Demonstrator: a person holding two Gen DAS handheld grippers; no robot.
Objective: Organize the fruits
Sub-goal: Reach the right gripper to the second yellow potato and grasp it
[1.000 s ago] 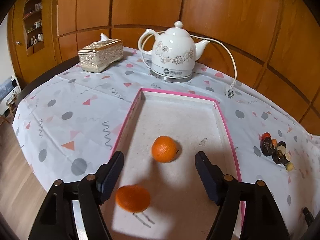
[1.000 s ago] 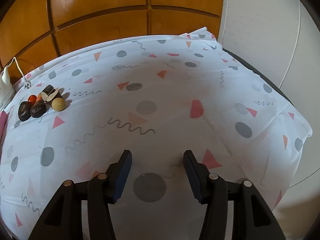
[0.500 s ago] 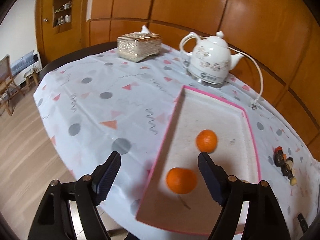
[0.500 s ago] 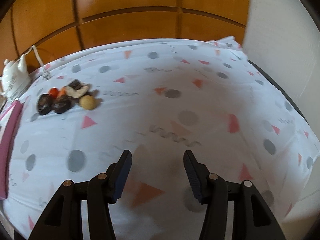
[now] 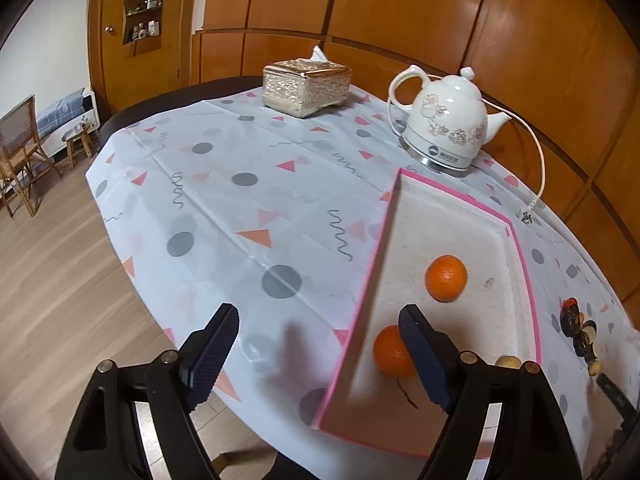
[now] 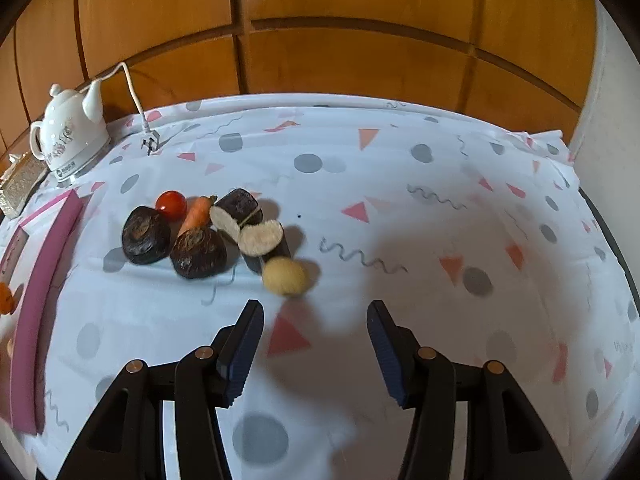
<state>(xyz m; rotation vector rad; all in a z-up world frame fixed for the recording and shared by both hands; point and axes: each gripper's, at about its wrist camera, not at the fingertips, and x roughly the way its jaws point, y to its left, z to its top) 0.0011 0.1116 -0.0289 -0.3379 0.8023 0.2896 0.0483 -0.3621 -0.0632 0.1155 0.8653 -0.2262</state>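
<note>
My table (image 5: 120,120) is dark and round under a white cloth (image 5: 224,200) printed with dots, triangles and squiggles. At its far side I see a gold tissue box (image 5: 306,86) on the left and a white kettle (image 5: 450,122) to its right, with the pink-rimmed tray (image 5: 524,268) nearer than the kettle. Right of the tray lies a cluster of produce (image 6: 208,232), a pale round fruit (image 6: 285,275) nearest me.

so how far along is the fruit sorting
Done: two oranges already lie in the pink-rimmed tray. In hand: nothing. The left gripper is opening and empty beside the tray; the right gripper is open and empty, near the yellow ball. Left: the pile of small items beside the tray.
</note>
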